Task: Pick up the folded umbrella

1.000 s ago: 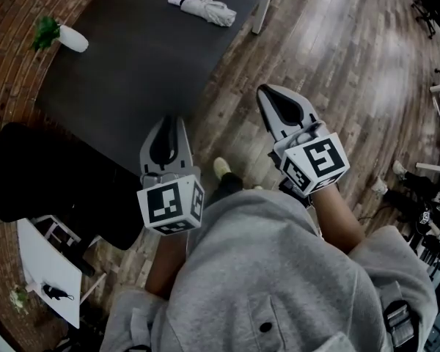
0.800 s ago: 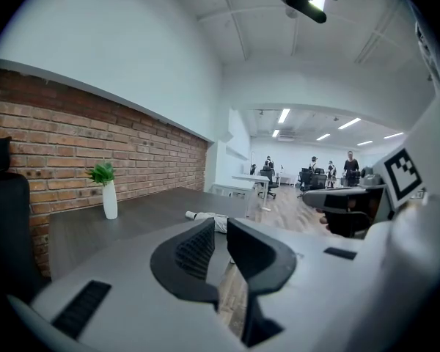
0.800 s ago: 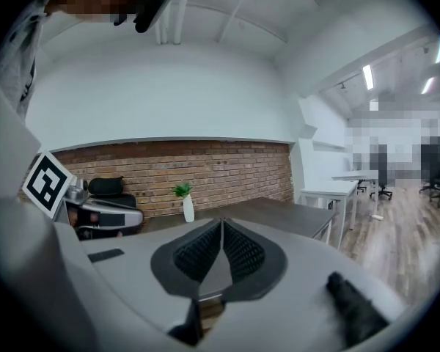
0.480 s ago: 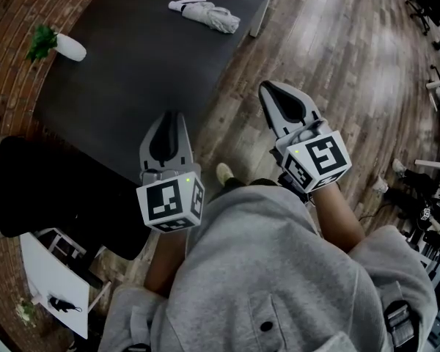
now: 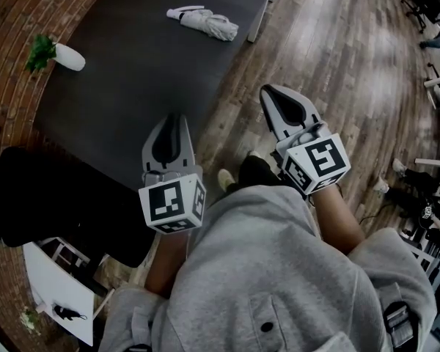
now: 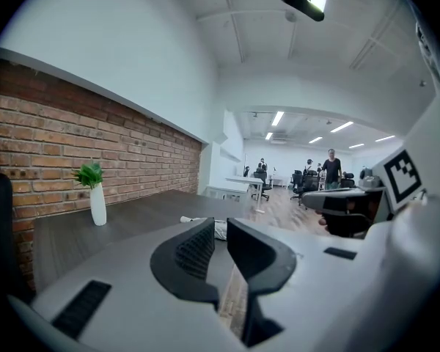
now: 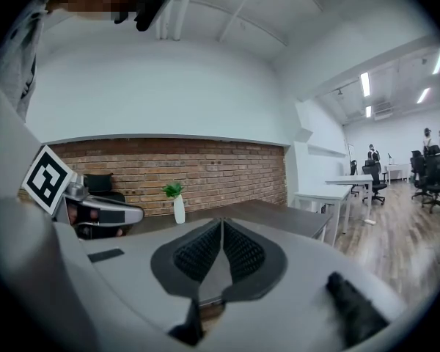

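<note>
The folded umbrella [image 5: 205,22], pale grey with a white handle end, lies on the far part of the dark table [image 5: 132,79]. In the left gripper view a sliver of the umbrella [image 6: 185,219] shows just beyond the jaws. My left gripper [image 5: 172,117] hovers over the table's near edge, well short of the umbrella. Its jaws [image 6: 221,224] stand a narrow slit apart with nothing between them. My right gripper [image 5: 268,90] is over the wooden floor beside the table, and its pads [image 7: 221,222] are pressed together, empty.
A white vase with a green plant [image 5: 70,57] stands on the table by the brick wall. A black chair [image 5: 29,189] sits at the table's near left end, with a small white table [image 5: 59,295] below it. White desks and office chairs stand further off on the wooden floor.
Both grippers have edged slightly forward with the person's step; the floor and small white table have slid back in view. The umbrella has not moved, and neither gripper's jaws have changed.
</note>
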A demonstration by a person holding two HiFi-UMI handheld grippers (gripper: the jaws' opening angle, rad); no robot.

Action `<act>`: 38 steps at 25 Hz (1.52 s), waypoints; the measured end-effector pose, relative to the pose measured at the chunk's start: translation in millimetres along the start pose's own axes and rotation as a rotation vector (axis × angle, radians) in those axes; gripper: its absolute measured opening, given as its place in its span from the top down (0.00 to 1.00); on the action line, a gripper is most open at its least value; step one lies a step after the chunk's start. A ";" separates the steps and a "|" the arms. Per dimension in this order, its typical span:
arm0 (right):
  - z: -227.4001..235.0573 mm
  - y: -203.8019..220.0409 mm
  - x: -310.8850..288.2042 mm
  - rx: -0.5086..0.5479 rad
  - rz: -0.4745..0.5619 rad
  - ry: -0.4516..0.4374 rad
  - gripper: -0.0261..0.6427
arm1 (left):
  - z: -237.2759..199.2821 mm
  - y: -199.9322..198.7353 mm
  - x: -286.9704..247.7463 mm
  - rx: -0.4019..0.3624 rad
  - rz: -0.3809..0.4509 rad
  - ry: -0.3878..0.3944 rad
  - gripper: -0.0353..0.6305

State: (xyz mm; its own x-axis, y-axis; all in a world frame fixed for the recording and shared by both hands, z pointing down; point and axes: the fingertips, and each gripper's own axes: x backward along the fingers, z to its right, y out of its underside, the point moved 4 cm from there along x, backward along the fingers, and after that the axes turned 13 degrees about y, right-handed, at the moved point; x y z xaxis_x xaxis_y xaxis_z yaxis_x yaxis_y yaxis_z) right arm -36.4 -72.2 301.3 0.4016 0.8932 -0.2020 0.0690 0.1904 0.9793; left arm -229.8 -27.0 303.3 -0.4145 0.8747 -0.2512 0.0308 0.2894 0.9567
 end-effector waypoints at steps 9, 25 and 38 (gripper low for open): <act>26.3 -2.0 -31.7 0.044 -0.024 -0.004 0.92 | -5.9 -6.6 -34.8 -0.001 -0.005 0.007 0.86; 91.2 -13.9 -161.9 0.083 -0.067 -0.088 0.92 | -51.9 -39.1 -148.0 0.020 -0.028 -0.069 0.86; 116.8 0.6 -236.8 0.073 -0.182 -0.204 0.74 | -71.3 -39.0 -199.1 0.072 -0.080 -0.151 0.86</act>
State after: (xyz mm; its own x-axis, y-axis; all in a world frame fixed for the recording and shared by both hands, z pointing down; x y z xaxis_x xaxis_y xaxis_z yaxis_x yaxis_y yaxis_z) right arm -24.8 -331.2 351.4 0.5515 0.7452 -0.3748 0.2195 0.3039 0.9271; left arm -213.4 -240.2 326.5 -0.2775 0.8946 -0.3504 0.0704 0.3827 0.9212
